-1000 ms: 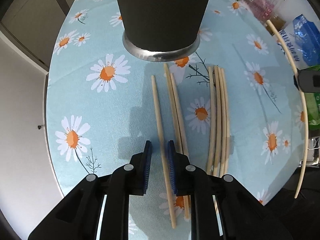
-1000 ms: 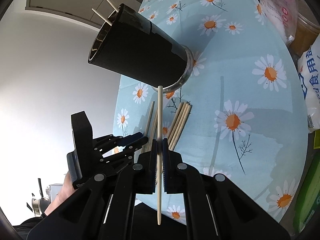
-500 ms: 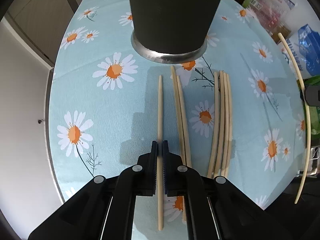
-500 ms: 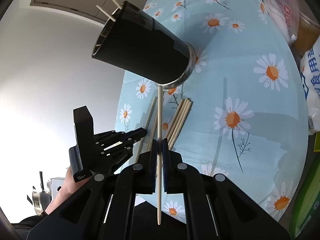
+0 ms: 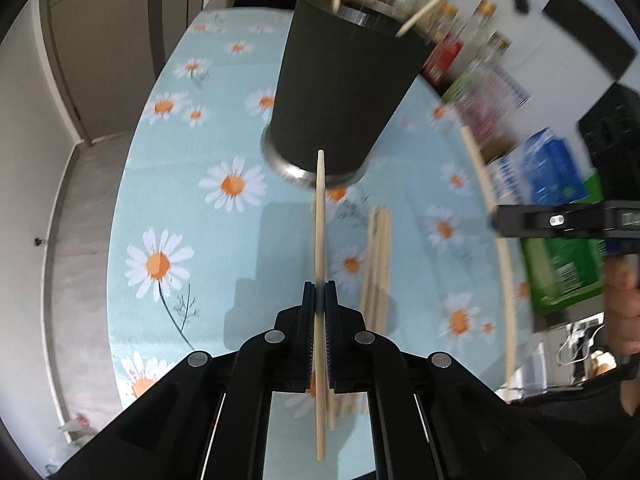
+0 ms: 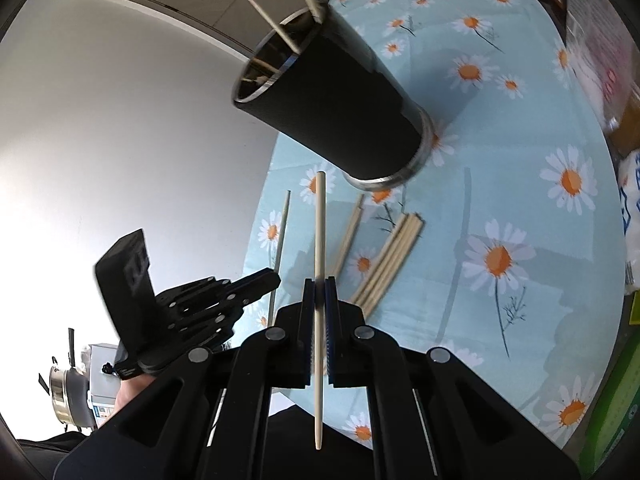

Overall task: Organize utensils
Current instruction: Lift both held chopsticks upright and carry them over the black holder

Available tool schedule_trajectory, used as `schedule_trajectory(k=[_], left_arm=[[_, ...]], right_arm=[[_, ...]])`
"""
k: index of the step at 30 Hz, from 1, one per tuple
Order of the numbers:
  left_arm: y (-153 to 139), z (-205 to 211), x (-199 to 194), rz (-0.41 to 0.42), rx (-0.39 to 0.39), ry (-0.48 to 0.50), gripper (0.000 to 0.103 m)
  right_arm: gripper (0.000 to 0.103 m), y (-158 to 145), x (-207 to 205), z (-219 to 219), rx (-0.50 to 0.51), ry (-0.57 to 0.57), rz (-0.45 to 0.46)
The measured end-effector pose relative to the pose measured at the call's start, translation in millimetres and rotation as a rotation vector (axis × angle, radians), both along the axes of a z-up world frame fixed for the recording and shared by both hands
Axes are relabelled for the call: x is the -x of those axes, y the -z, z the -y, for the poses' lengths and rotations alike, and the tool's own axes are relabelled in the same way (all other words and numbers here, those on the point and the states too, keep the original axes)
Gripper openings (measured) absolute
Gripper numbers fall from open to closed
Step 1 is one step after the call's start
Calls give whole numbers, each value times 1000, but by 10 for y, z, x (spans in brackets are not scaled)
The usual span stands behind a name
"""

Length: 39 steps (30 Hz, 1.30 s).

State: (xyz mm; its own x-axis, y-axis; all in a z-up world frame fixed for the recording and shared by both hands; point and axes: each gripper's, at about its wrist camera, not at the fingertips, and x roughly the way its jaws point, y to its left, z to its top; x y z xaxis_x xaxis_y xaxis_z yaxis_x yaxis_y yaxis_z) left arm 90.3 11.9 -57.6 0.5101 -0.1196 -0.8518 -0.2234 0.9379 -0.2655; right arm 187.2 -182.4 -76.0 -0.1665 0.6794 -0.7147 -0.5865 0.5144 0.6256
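Each chopstick runs lengthwise along its gripper's line, tip toward the cup [image 5: 344, 92]. The left gripper [image 5: 319, 304] clamps one chopstick [image 5: 320, 220]; the right gripper [image 6: 319, 300] clamps another [image 6: 319, 240]. More chopsticks [image 6: 388, 264] lie on the bench [image 6: 520, 184].

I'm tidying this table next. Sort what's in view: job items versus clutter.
Job:
- chopstick clamped in left gripper
- chopstick clamped in right gripper
- loose chopsticks on tablecloth
- black cup

Clutter:
- bottles
- blue packet
- green box
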Motion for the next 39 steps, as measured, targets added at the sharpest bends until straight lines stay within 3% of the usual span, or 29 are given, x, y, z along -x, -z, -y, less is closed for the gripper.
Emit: schedule_trajectory(k=[12,22,30,34,39], left_arm=[[-672,-160,17,283,61,60,4],[-1124,-374,-267,522,51,107,4],[-1416,-467,-593,666,40,134,4],[-1550,-497,-705,783,12,163,4],[-1592,-578,-839,870,4,150,4]], right_arm=[[6,-558,92,-230,-142,53,175],[6,-1020,42,-375,-248,147,424],[6,-1384,-156,-436,-355,218,546],[6,-1549,-234,-492,-374,237,606],[6,-1619,-361,-559,-383,273,680]])
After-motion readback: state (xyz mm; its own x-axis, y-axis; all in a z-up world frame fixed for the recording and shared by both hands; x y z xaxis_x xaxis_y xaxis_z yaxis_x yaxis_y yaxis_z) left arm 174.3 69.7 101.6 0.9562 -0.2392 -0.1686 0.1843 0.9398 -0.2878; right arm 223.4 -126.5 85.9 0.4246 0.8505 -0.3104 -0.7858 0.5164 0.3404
